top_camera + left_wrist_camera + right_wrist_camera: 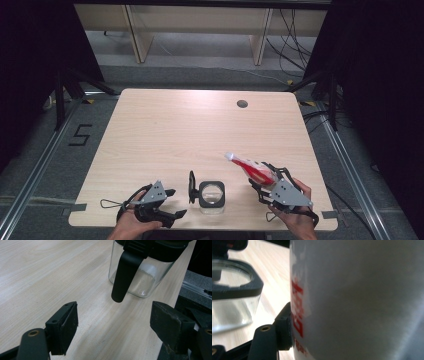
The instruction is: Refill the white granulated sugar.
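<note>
A clear glass jar (211, 195) with a black square rim stands near the table's front edge, its black lid (192, 186) flipped up on its left side. My left gripper (172, 202) rests just left of it, open and holding nothing. In the left gripper view the jar (142, 277) and its hanging black lid clasp (123, 277) sit just beyond the left gripper (115, 325). My right gripper (260, 182) is shut on a red and white packet (251, 169) that points up and left, to the right of the jar. The packet (362, 300) looms close beside one finger (284, 327), with the jar (232, 290) at left.
The light wooden table (200, 130) has a round cable hole (242, 104) at its back right. Black stand legs (65, 87) flank the table on the floor, and a "5" mark (80, 135) lies at the left. Wooden furniture (200, 25) stands beyond.
</note>
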`<control>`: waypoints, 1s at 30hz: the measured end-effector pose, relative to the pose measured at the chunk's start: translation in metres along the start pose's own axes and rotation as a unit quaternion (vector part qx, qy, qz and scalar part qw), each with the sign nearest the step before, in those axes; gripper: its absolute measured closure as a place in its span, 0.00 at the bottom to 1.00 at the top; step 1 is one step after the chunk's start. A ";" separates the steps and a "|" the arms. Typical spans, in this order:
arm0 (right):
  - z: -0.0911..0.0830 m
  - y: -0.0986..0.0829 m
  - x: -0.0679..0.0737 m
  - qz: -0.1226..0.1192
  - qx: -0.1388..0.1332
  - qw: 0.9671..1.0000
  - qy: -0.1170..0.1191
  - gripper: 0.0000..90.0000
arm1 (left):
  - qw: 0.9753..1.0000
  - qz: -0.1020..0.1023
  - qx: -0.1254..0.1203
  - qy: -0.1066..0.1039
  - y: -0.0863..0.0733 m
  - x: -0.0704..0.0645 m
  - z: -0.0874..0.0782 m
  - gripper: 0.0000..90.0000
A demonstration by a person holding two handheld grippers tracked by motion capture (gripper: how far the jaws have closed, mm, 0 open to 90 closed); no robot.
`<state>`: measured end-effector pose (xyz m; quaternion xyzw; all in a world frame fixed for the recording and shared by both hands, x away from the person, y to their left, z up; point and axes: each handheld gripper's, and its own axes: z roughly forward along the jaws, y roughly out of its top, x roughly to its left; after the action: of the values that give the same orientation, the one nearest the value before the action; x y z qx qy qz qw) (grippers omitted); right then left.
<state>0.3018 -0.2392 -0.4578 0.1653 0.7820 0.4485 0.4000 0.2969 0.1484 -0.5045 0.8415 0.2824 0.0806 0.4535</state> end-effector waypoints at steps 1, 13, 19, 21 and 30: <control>-0.003 0.002 0.002 -0.014 0.005 1.000 -0.003 0.41 | 1.000 0.000 0.000 0.000 0.000 0.000 0.000 0.25; -0.015 0.011 0.013 -0.156 0.054 0.986 -0.025 0.42 | 1.000 0.001 0.000 0.002 0.000 0.000 0.000 0.25; -0.020 0.016 0.022 -0.208 0.081 0.974 -0.032 0.42 | 1.000 0.000 -0.002 0.001 0.000 -0.001 0.001 0.25; -0.018 0.016 0.027 -0.244 0.086 0.965 -0.033 0.42 | 1.000 0.002 -0.002 0.003 0.000 -0.001 0.001 0.25; -0.018 0.020 0.036 -0.316 0.106 0.942 -0.041 0.42 | 1.000 0.003 0.001 0.006 0.000 -0.001 0.000 0.25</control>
<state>0.2633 -0.2162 -0.4530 -0.0310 0.8203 0.2060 0.5327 0.2960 0.1476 -0.5046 0.8425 0.2827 0.0862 0.4504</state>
